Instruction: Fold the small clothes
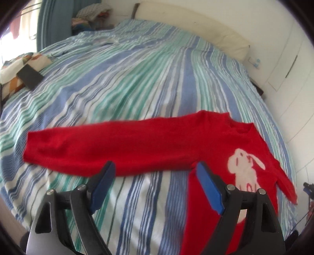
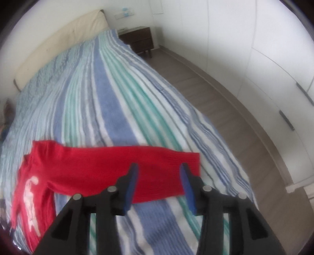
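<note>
Red sweater with white rabbit print; bedspread striped blue, green, white; cream headboard; dark brown nightstand; blue pads.

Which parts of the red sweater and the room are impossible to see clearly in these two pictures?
- Red sweater hem, left wrist view: hidden behind the left gripper.
- White rabbit print, right wrist view: blurred, its details unreadable.
- Sleeve lower edge, right wrist view: partly covered by the right gripper.
- Clothes pile, left wrist view: too small and blurred to identify.
</note>
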{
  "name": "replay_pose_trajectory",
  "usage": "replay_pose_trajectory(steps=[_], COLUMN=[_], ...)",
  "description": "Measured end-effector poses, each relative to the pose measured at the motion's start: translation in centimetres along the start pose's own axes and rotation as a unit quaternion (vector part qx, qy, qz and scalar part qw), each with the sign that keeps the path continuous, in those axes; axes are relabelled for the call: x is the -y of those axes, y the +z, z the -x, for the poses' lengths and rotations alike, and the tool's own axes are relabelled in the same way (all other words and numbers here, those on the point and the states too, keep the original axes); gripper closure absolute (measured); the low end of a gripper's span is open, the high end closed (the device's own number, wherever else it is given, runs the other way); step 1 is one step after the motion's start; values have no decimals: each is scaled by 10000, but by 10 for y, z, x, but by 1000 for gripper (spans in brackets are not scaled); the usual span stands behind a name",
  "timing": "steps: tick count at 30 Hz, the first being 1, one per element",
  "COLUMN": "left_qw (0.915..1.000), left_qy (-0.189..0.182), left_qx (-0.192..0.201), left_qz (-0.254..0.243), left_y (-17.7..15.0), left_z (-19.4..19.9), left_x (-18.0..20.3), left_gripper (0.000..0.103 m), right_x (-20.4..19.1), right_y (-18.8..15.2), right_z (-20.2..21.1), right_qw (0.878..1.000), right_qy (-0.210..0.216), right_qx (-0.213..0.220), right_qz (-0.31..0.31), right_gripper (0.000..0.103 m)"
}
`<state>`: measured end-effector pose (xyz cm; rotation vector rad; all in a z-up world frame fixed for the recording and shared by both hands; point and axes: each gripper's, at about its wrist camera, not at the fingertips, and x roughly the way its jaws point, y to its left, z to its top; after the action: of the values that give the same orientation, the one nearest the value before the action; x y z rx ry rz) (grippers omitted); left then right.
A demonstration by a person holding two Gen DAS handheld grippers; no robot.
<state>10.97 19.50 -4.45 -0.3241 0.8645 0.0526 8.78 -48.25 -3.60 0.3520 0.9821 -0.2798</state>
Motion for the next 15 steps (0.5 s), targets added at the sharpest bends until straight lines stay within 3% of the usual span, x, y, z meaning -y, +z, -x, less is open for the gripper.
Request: replay_pose_trajectory(steps=[3, 7, 10, 15], left_qw=[9941, 9814, 9709, 9585], left_qy=[-681, -840, -744, -585], left_qx=[-338, -943, -1360, -1749], left_qz=[-779, -1445, -1825, -2175], left_y=[56, 104, 116, 113], left_z=[-35, -99, -147, -206], left_x=[37, 79, 101, 113], left_gripper=[10, 10, 11, 11], right_x=[-76, -175, -235, -298], right_y=[15, 30, 41, 49], right_z=[-8, -36, -68, -128], right_qw=[9929, 9680, 9528, 9309], right_qy=[902, 2023, 2315, 2367], right_qx=[-126, -393, -553, -1003], right_qz=[769, 1432, 1884, 2595], right_gripper=[49, 43, 42, 42])
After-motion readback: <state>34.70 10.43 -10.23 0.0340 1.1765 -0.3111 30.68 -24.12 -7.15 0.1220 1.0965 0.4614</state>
